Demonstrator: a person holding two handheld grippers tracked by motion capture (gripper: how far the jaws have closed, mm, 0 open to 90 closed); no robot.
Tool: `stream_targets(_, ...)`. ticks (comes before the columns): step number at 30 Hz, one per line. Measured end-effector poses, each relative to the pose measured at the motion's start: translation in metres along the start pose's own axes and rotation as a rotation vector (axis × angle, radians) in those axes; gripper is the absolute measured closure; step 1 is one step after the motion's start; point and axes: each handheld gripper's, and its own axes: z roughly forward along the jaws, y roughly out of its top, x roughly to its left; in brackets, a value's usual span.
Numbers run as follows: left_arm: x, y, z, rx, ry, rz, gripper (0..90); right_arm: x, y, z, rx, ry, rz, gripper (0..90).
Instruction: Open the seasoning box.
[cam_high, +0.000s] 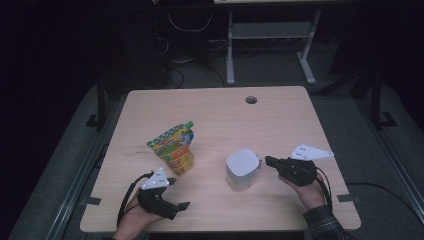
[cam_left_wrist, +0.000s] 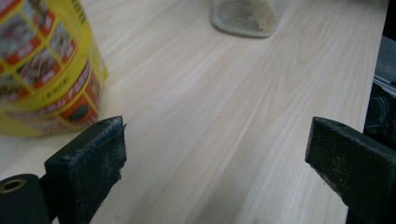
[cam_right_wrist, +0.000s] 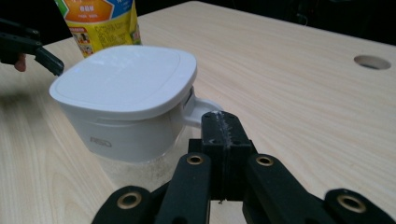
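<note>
A yellow and green printed pouch (cam_high: 172, 146) stands upright left of the table's middle. A clear container with a white lid (cam_high: 243, 167) stands to its right; the lid (cam_right_wrist: 125, 83) has a small tab (cam_right_wrist: 201, 108) on the near side. My left gripper (cam_high: 178, 194) lies near the front edge, just below the pouch, jaws wide open with bare wood between them (cam_left_wrist: 217, 144). The pouch (cam_left_wrist: 44, 60) is just beyond its left jaw. My right gripper (cam_high: 271, 161) is shut, its tips (cam_right_wrist: 223, 127) right at the lid's tab with nothing seen between them.
The light wooden table (cam_high: 280, 125) has a round cable hole (cam_high: 251, 99) near its far edge. Dark floor surrounds it, with a white desk frame (cam_high: 231, 45) and cables behind. The container's base (cam_left_wrist: 245, 16) holds a pale grainy filling.
</note>
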Motion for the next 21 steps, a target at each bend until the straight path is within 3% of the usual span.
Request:
stream_targets(11,-0.01,0.029,0.018,-0.017,-0.052,0.071,5.3,-0.003,0.013,0.001,-0.018,-0.01,-0.012,89.7)
stream_targets(21,-0.014,0.049,0.031,-0.027,-0.085,0.107,5.2,-0.006,0.024,0.003,-0.042,-0.01,-0.016,89.6)
